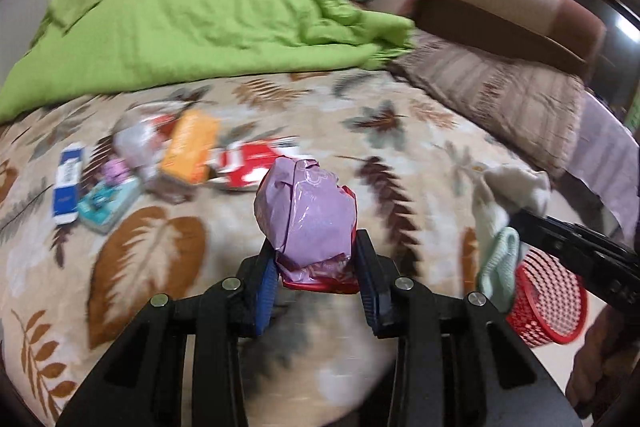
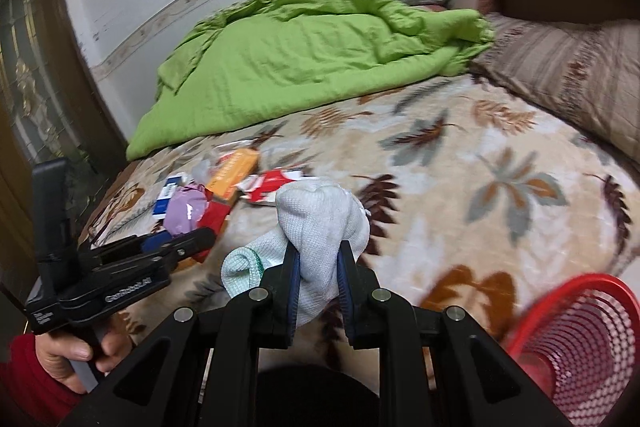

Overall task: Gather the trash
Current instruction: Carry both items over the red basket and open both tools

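Two grippers are loaded above the bed (image 1: pixel 400 163). The left gripper (image 1: pixel 316 267) has its jaws pinching a crumpled purple wrapper (image 1: pixel 308 211) with red foil under it; the right gripper (image 2: pixel 318 279) has its jaws clamped on a white cloth (image 2: pixel 320 219) with a green-edged fold hanging at its left.

Only the right wrist view shows the person's hand (image 2: pixel 80 351) in a red sleeve gripping the left tool's handle, and a door at the far left. Only the left wrist view shows the blue carton (image 1: pixel 68 187) and teal packet (image 1: pixel 106 205) clearly.

A red mesh basket (image 2: pixel 580 347) stands off the bed's near right edge; its contents are blurred.

Remaining litter, an orange box (image 1: pixel 192 147) and a red-and-white packet (image 1: pixel 252 163), lies toward the bed's left side, below the green quilt (image 1: pixel 192 23). Much of the leaf-patterned blanket toward the striped pillow (image 1: pixel 500 95) lies bare.
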